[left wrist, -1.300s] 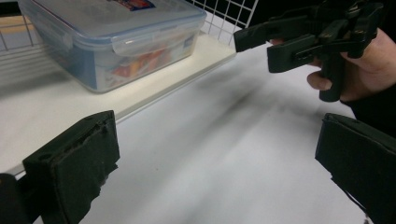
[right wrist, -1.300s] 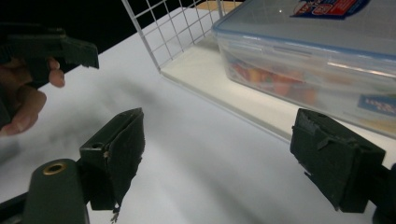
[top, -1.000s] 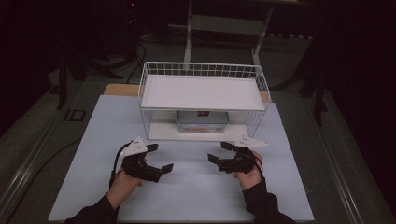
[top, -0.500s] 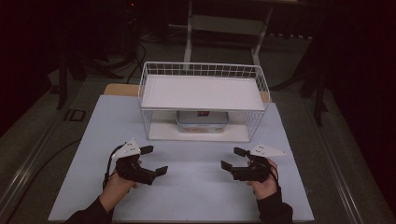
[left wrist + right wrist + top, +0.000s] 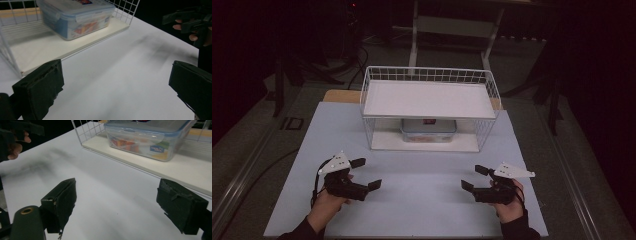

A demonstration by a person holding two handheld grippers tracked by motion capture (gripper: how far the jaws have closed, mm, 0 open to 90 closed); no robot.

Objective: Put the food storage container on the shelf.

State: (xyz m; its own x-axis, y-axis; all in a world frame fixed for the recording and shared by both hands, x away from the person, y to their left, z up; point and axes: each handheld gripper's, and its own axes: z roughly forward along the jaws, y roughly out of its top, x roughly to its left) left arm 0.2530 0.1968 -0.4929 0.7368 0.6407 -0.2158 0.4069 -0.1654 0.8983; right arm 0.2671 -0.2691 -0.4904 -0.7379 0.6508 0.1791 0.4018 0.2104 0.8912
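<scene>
A clear food container with a blue-rimmed lid (image 5: 428, 131) (image 5: 75, 17) (image 5: 150, 140) sits on the lower board of a white wire rack (image 5: 428, 75), under the rack's white top shelf. My left gripper (image 5: 367, 173) (image 5: 116, 90) hovers over the white table at the front left, open, with nothing between its jaws. At the front right, my right gripper (image 5: 473, 177) (image 5: 120, 205) is also open and holds nothing. Both point inward and toward the rack, well short of it. Each gripper view shows the other gripper farther off: the right gripper (image 5: 192, 22) and the left gripper (image 5: 15, 135).
The white table top (image 5: 422, 200) spreads between the two grippers and the rack's front. A wooden strip (image 5: 337, 96) shows behind the rack. Dark floor, cables and a stand's legs (image 5: 452, 25) surround the table.
Both grippers have pulled back from the rack toward the table's front edge and spread apart, the right one farther to the right. Both stayed open.
</scene>
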